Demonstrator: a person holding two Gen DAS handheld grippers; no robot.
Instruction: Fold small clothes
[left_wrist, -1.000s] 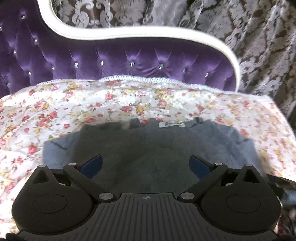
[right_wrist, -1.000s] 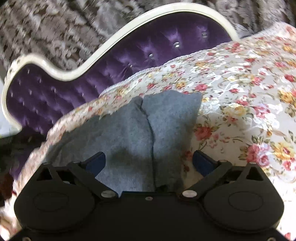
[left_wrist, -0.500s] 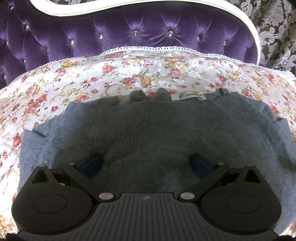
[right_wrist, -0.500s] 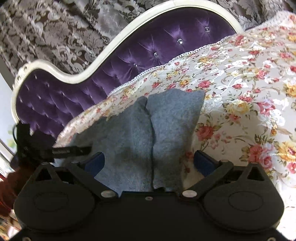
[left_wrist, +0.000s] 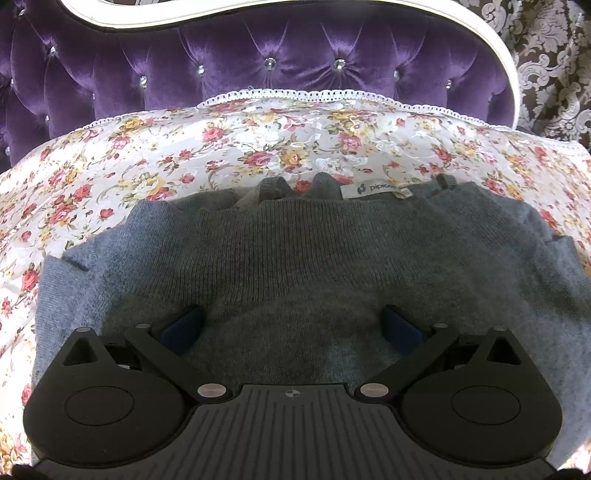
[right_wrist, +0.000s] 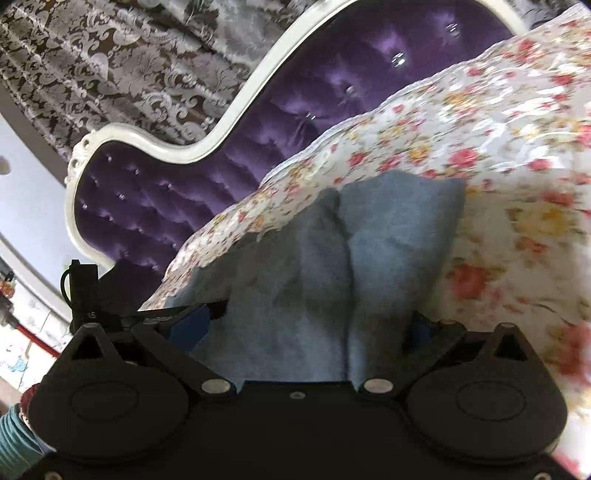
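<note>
- A small grey knit sweater (left_wrist: 295, 258) lies spread on a floral bedspread (left_wrist: 221, 147) before a tufted purple headboard (left_wrist: 258, 66), neck label (left_wrist: 373, 190) toward the headboard.
- The left gripper (left_wrist: 291, 326) hovers low over the sweater's body, jaws wide open and holding nothing; whether the blue pads (left_wrist: 183, 328) brush the knit cannot be told.
- The right gripper (right_wrist: 314, 325) sits at a folded sleeve or side flap (right_wrist: 388, 258) at the garment's edge, jaws spread wide with cloth between them, not pinched.
- Judged from this, a fold is being set up: best to take a single layer at the hem or edge, close firmly, lift both sides evenly and lay the fold flat without dragging the bedspread.
</note>
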